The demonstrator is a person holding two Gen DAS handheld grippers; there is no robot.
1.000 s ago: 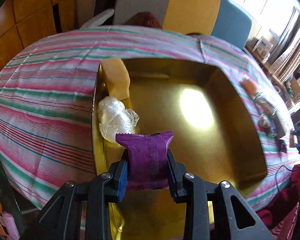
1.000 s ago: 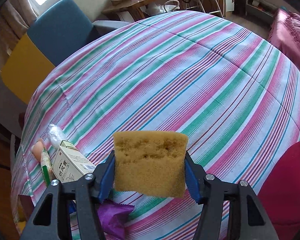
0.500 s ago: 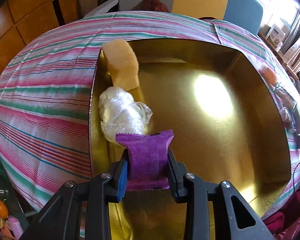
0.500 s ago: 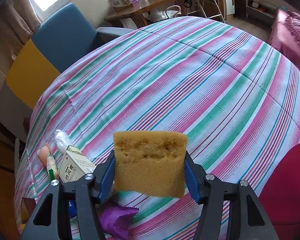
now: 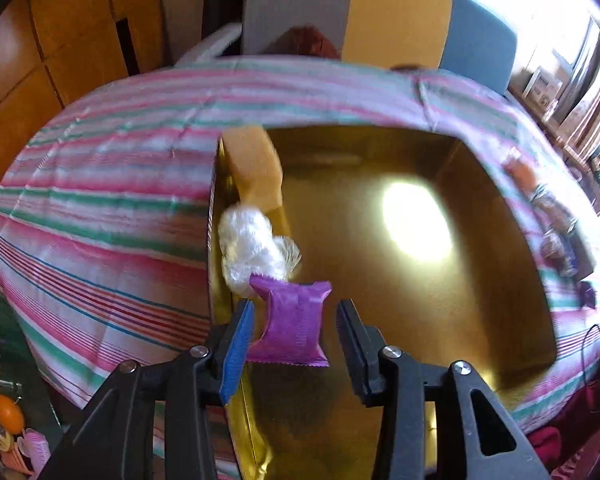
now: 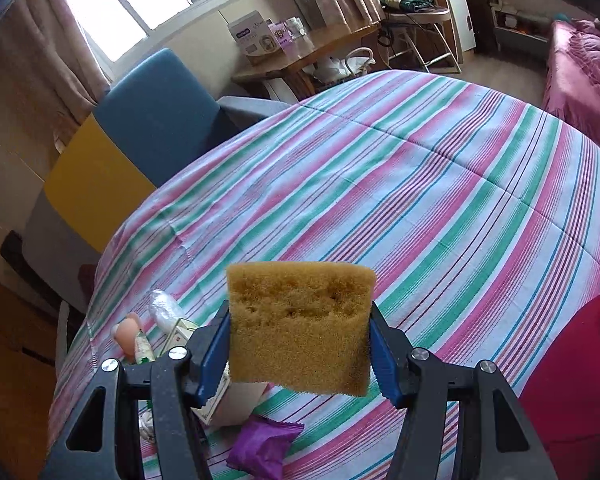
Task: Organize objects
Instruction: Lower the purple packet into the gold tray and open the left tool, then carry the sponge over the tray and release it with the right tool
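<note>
While its jaws are opening, the left gripper point(image 5: 294, 324) has a purple packet point(image 5: 293, 320) loose between the pads, over the near left corner of a gold tray point(image 5: 500, 320) beside a white plastic bundle point(image 5: 250, 250) and a yellow sponge point(image 5: 256, 164). The right gripper point(image 6: 299, 344) clamps a brown sponge point(image 6: 300, 324) above the striped tablecloth point(image 6: 420, 200). Print on the small carton point(image 6: 180, 330) is too small to read.

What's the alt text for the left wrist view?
The left gripper is opening around a purple foil sachet over a gold metal tray on a striped tablecloth. A crumpled clear plastic bag and yellow sponge lie along the tray's left wall.
</note>
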